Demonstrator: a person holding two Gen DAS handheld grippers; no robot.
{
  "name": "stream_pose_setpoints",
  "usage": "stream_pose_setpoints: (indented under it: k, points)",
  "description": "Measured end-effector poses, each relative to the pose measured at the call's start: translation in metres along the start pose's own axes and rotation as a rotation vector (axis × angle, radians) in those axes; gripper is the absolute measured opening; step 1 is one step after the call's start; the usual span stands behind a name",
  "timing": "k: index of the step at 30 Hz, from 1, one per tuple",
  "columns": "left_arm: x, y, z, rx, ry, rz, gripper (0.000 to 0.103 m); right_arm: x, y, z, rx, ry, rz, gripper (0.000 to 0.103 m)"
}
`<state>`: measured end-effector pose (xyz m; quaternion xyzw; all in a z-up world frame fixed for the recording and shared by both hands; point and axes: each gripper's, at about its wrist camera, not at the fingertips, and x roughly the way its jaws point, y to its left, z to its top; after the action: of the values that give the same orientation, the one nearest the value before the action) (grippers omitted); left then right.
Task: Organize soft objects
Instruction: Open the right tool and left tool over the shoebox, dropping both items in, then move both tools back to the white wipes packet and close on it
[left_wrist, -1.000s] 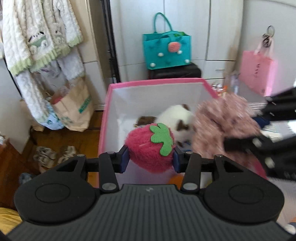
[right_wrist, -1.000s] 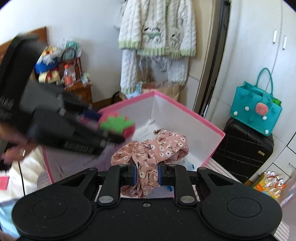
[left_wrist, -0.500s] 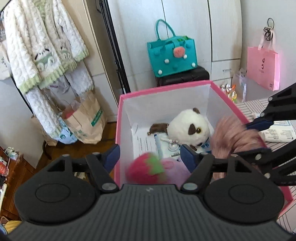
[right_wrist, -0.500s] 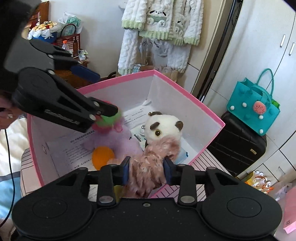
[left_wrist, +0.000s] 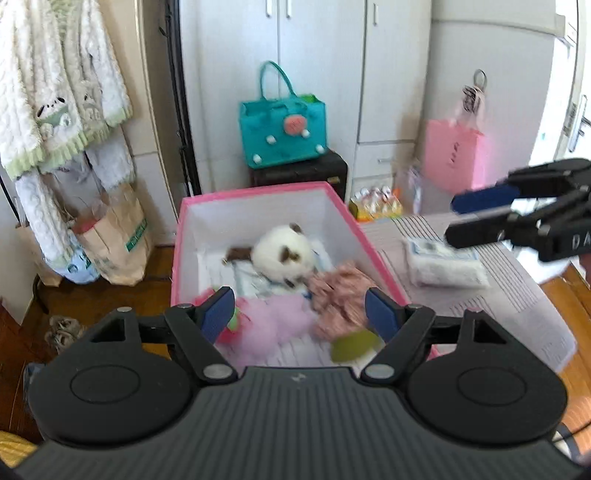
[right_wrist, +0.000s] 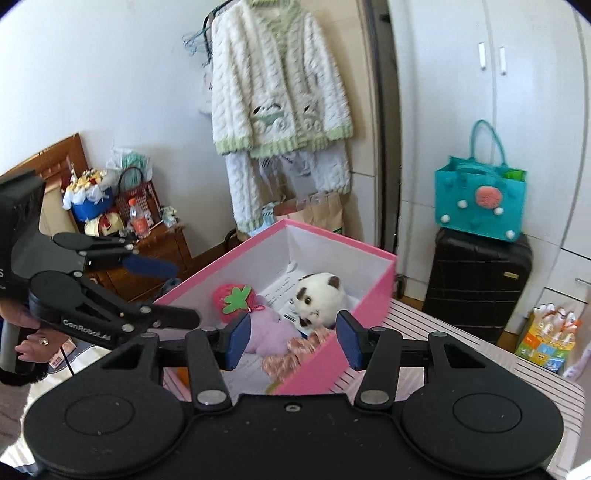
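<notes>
Bedroom corner with white wardrobe doors, seen over a striped tablecloth (left_wrist: 491, 310) on which the pink box (right_wrist: 332, 360) stands open-topped.

Contents of the box, right wrist view: a strawberry plush (right_wrist: 232, 295) at about 10 o'clock of the box floor, a white-and-brown plush (right_wrist: 321, 295) toward 2 o'clock, a lilac plush (right_wrist: 271, 332) at the centre, and a floral fabric piece (right_wrist: 295, 350) at 6 o'clock, touching the lilac plush. All four lie inside the walls on printed paper. In the left wrist view a yellow-green item (left_wrist: 351, 343), too blurred to identify, lies at the near edge.

Left gripper (left_wrist: 301, 314): jaws opening, nothing pressed between the pads; the toys seen between them lie below, in the box. Right gripper (right_wrist: 291, 338): jaws likewise opening and released, with the fabric lying under them, not clamped. In the left wrist view the right gripper appears at 3 o'clock, clear of the box, above the cloth.

Outward: a white packet (left_wrist: 443, 264) rests on the cloth at 3 o'clock of the box; a teal bag (right_wrist: 480, 199) sits on a black suitcase (right_wrist: 476, 284) at 1 o'clock.

Step in hand, as judged: depositing, with both tools freed over the box. The next move likely calls for finding any soft item outside the box; the packet is the nearest candidate, and the right gripper is nearer to it.
</notes>
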<state>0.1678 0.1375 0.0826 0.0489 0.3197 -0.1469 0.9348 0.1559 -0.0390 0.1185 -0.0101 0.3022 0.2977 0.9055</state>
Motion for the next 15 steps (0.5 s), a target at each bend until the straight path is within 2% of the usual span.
stream_pose_setpoints:
  k: [3, 9, 13, 15]
  points:
    - [-0.016, -0.017, -0.002, 0.03, 0.022, -0.014, 0.077, -0.028, -0.002, -0.013, 0.002, -0.014, -0.026, 0.058]
    - [-0.049, -0.064, -0.004, 0.093, -0.056, -0.047, 0.077, -0.072, -0.008, -0.048, -0.03, -0.025, -0.079, 0.058]
    - [-0.05, -0.094, -0.008, 0.097, -0.08, -0.09, 0.077, -0.091, -0.02, -0.072, 0.001, -0.024, -0.102, 0.059]
    - [-0.045, -0.109, -0.012, 0.1, -0.087, -0.104, 0.077, -0.098, -0.027, -0.085, 0.017, -0.021, -0.125, 0.065]
